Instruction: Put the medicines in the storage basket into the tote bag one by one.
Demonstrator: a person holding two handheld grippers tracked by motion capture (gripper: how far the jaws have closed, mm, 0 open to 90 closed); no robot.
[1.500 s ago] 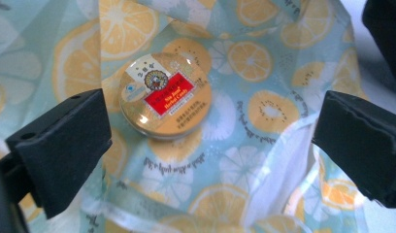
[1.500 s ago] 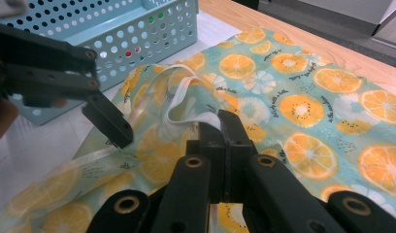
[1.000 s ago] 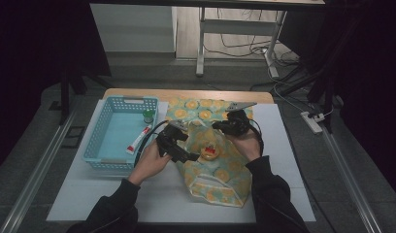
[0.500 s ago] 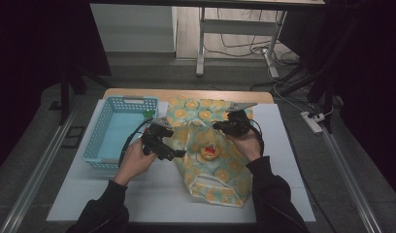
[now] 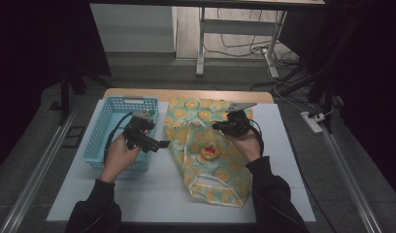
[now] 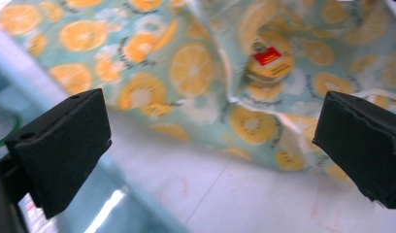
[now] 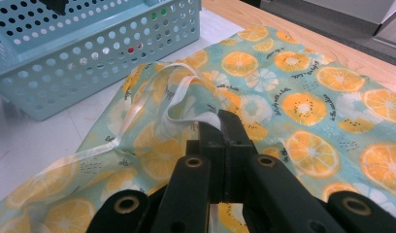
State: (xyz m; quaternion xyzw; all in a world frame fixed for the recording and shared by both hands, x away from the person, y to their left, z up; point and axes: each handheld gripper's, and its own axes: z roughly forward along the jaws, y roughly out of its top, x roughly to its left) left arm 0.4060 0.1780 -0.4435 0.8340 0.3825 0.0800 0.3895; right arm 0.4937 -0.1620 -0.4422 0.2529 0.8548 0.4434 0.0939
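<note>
A soft cloth bag (image 5: 210, 150) printed with orange slices lies flat on the white table mat (image 5: 152, 194), and everything else is best placed from it. On the bag's far side, toward its upper right corner, the right gripper (image 5: 221, 127) has its jaws pressed together on a fold of the fabric near the pale ribbon handle (image 7: 179, 94), lifting the mouth a little. Just off the bag's left edge, over the near corner of the blue perforated basket (image 5: 101, 141), the left gripper (image 5: 163, 143) hangs with its jaws spread wide and nothing between them, pointing toward the bag. A small round yellow item with a red label (image 5: 209, 151) sits at the bag's middle, apparently within the opening. The fabric looks thin, light and limp, so it will probably sag and bunch wherever it is not held; a hem or the ribbon handle seems the surest place to grip, since a flat panel would likely slip away. The round item seems light and rigid, and could roll if the cloth tips. Open mat lies below the bag toward the person and to its right; the basket wall crowds its left edge, and the wooden table edge (image 5: 186, 93) runs just beyond its top.
</note>
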